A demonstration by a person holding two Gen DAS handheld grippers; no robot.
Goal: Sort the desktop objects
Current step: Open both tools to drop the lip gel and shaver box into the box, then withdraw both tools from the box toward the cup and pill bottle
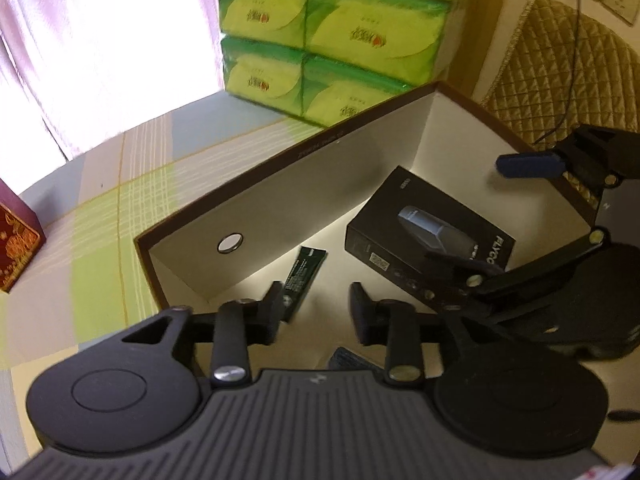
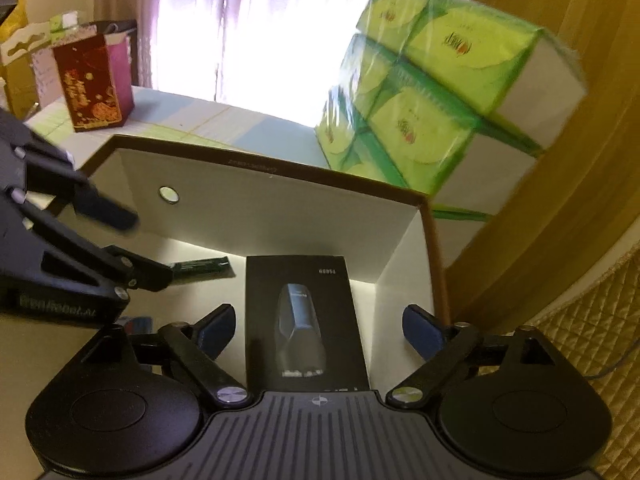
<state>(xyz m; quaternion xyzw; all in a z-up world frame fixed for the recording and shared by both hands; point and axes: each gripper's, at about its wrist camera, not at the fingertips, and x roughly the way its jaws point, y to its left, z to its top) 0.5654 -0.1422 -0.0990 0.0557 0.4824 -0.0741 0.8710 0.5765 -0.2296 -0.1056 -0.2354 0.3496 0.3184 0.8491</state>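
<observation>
While the tissue packs stand behind it on the table, the open carton holds the black box flat on its floor. Right tongs stand released, fingers either side of this box. Left tongs are parted and empty above the sachet.

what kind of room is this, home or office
Most likely a room in a home. Light curtains hang over a bright window, a wrapped bulk pack of tissue packs stands on a checked tablecloth, and a quilted cushion sits by the wall.
</observation>
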